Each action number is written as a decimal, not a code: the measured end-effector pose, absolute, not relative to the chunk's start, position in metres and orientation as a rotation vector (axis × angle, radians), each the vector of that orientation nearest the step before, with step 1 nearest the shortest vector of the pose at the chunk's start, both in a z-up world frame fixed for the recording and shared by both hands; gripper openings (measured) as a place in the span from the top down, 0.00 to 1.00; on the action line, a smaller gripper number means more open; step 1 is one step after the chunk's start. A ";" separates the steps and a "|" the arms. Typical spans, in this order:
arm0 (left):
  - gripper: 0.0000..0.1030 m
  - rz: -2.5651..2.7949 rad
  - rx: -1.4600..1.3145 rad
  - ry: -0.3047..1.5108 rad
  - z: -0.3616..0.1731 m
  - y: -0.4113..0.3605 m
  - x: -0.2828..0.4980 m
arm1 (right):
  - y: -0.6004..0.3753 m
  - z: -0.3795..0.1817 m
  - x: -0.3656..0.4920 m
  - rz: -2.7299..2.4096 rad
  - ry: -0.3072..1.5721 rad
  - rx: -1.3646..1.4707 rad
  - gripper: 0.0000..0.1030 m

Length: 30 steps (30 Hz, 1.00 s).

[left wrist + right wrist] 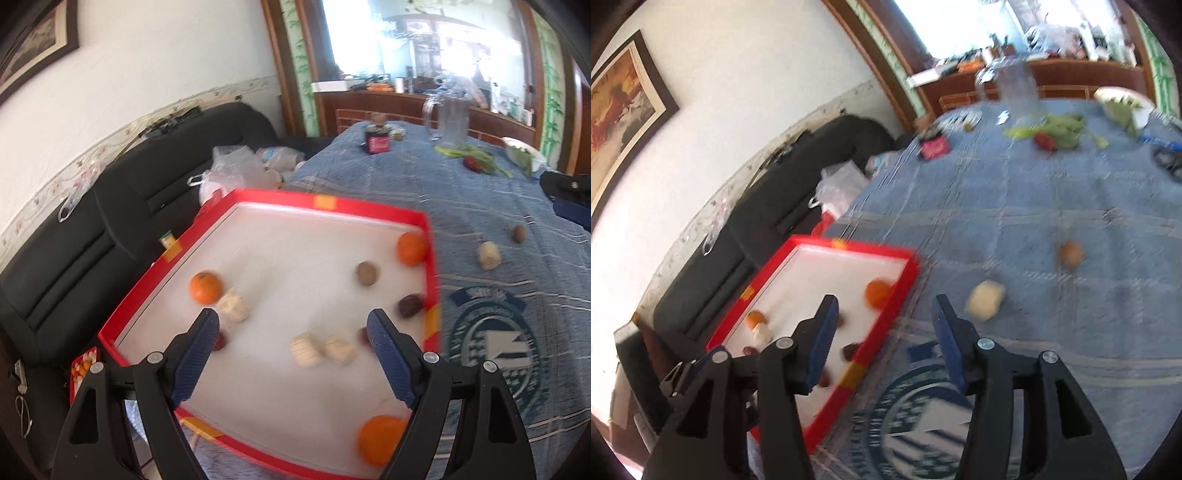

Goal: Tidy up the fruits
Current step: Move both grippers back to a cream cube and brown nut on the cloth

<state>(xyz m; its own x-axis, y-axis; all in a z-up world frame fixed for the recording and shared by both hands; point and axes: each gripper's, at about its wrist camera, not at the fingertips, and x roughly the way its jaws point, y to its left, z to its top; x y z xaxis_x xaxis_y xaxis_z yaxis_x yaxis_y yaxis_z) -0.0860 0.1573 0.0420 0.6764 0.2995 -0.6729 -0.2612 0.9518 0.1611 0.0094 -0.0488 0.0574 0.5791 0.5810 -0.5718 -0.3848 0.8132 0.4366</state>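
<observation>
Woven blue cloth with pale stripes over the worktop. Smooth matt white floor and red card-like rim on the tray. Dimpled, glossy skin on the orange. Black leather-look sofa, faintly shiny. Clear plastic bag. Ribbed blue pads on matt black plastic jaws.

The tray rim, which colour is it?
Red, with orange tape patches; the tray rim shows best in the left wrist view.
</observation>
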 end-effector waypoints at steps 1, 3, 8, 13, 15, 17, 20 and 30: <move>0.20 0.298 0.061 0.760 0.046 0.150 -0.082 | -0.058 0.060 0.012 0.555 0.753 0.277 0.40; 0.20 0.269 0.086 0.747 0.053 0.134 -0.073 | -0.082 0.065 0.022 0.509 0.751 0.275 0.37; 0.19 0.200 0.171 0.720 0.057 0.083 -0.039 | -0.135 0.041 0.052 0.407 0.792 0.378 0.36; 0.19 0.153 0.224 0.764 0.034 0.044 -0.006 | -0.160 0.023 0.069 0.326 0.849 0.450 0.36; 0.19 0.139 0.226 0.794 0.021 0.037 0.003 | -0.166 0.027 0.067 0.286 0.818 0.436 0.36; 0.19 0.134 0.225 0.819 0.014 0.032 0.008 | -0.173 0.029 0.066 0.263 0.795 0.451 0.36; 0.19 0.150 0.221 0.833 0.009 0.029 0.020 | -0.180 0.028 0.068 0.236 0.796 0.478 0.36; 0.19 0.127 0.207 0.863 0.001 0.021 0.029 | -0.185 0.017 0.077 0.244 0.855 0.543 0.36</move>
